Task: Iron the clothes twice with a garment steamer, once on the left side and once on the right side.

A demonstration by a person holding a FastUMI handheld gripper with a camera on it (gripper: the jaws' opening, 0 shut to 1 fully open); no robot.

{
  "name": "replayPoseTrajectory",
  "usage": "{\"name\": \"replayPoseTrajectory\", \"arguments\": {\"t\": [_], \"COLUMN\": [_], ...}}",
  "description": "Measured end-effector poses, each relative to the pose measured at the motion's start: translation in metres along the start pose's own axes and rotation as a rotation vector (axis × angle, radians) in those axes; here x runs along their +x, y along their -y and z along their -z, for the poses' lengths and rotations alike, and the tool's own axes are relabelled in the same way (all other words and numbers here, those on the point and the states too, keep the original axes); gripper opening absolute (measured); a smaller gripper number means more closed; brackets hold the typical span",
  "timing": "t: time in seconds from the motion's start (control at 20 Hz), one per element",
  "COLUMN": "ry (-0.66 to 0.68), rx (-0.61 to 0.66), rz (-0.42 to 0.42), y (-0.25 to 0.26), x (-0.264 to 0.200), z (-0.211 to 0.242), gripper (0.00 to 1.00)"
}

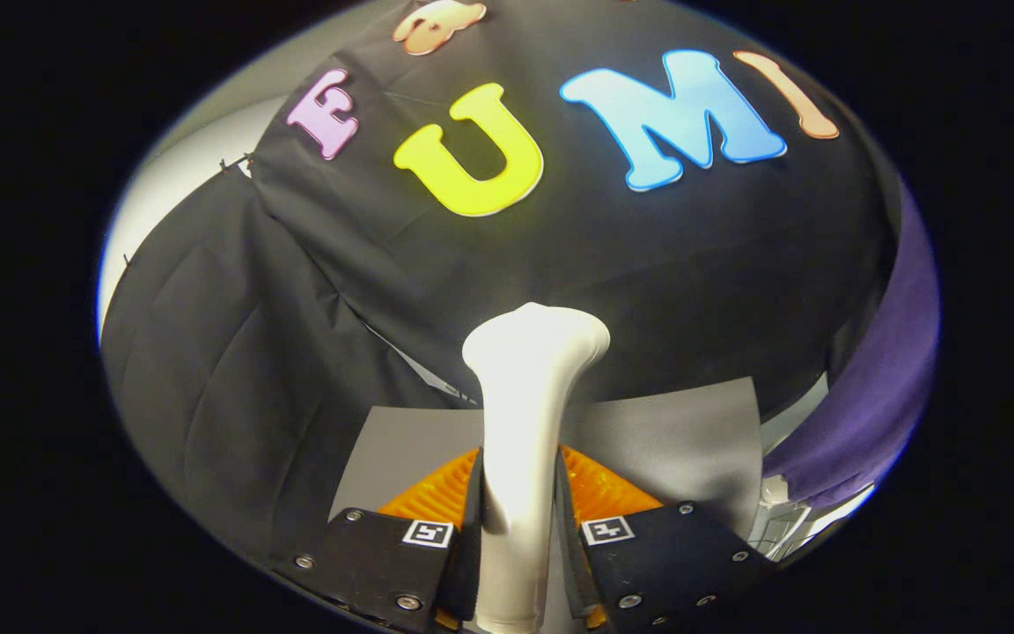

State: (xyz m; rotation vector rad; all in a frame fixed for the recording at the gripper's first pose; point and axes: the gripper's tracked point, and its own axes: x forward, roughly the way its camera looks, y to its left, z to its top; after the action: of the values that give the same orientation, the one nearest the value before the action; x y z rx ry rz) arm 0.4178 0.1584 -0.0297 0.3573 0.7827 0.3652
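Note:
A white garment steamer stands upright between my fingers, its handle clamped by both pads and its flared head rising just ahead of them. My gripper is shut on that handle. A purple garment hangs off to the right, beyond and beside the right finger, apart from the steamer's head. Its lower edge ends near a pale surface.
A grey mat lies under and behind the fingers. Black cloth drapes down on the left and across the back as the booth's wall. A pale wall shows past the cloth at upper left.

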Motion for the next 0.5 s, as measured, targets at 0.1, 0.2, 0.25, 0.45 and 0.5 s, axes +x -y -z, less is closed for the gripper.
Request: {"name": "replayPoseTrajectory", "arguments": {"t": [0.1,0.2,0.25,0.45,0.5], "ry": [0.039,0.087,0.108,0.184,0.200], "rx": [-0.025,-0.032,-0.039,-0.071,-0.073], "rz": [0.006,0.002,0.005,0.028,0.028], "y": [-0.003,-0.007,-0.008,-0.006,-0.005], "x": [-0.032,-0.063,-0.078,-0.135,-0.149], "z": [0.004,0.011,0.015,0.041,0.051], "gripper": [0.38,0.38,0.39,0.38,0.38]}}
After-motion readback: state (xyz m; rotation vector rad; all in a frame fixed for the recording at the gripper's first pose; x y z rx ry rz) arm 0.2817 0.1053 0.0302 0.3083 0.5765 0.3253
